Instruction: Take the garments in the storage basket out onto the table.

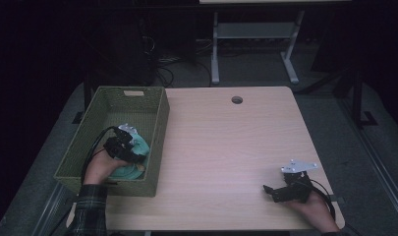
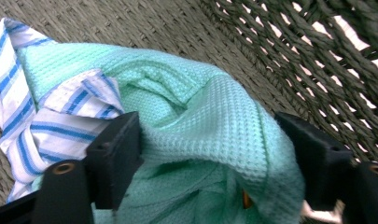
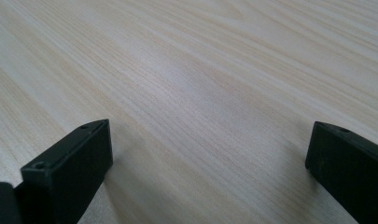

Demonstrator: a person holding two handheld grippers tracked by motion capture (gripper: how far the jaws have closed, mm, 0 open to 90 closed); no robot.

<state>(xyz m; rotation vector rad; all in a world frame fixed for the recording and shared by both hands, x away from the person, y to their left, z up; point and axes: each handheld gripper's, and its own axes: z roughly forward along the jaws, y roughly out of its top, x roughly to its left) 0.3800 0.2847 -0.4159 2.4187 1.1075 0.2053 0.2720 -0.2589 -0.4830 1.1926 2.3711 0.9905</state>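
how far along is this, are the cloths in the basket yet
Done: the green cloth and the striped cloth lie inside the basket. In hand: the left tool straddles the green cloth, jaws wide. Left: withdrawing it. The right tool rests open on the table.

Overhead camera faces forward over the table (image 1: 226,147); gripper cameras sit close (one inside the basket (image 1: 108,105), one skimming tabletop).

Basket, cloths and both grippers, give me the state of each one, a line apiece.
Woven basket: upright, open-topped, holding both cloths.
Mint green cloth: crumpled, bunched between the jaws.
Blue-striped white cloth: crumpled beside the green one.
Left gripper: jaws straddle the green cloth.
Right gripper: open, nothing between its jaws.
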